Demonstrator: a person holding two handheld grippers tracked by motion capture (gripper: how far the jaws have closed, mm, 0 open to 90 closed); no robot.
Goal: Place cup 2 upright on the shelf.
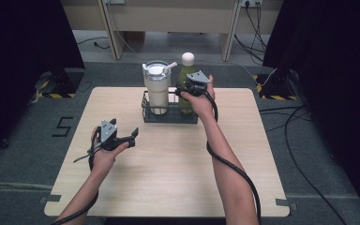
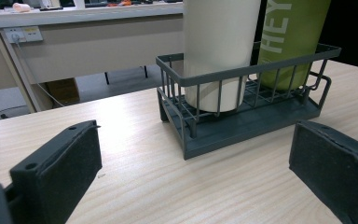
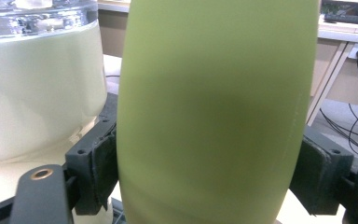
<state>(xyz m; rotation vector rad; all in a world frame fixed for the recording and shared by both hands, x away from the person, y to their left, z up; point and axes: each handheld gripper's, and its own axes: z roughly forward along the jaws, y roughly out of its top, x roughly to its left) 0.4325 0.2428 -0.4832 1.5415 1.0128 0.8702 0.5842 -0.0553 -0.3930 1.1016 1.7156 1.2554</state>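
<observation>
Wooden bench (image 1: pixel 168 159), far edge: green bottle (image 1: pixel 186 79) standing in wire basket (image 1: pixel 168 116) beside cream tumbler (image 1: pixel 157 91), right gripper (image 1: pixel 193 86) fingers clamping it; left gripper (image 1: pixel 122 138) fingers wide, near basket.

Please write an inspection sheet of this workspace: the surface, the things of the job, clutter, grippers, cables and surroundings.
Surface: light wooden table, bare around the rack.
Job's things: green bottle and cream tumbler stand upright in a dark wire rack.
Clutter: nothing seen.
Grippers: right hand-held gripper has a pad against each side of the green bottle; left hand-held gripper open, held above the table, short of the rack.
Cables: a black cable trails along the right forearm; loose cables on the floor at right.
Surroundings: grey floor, black curtains on both sides, desk behind.
</observation>
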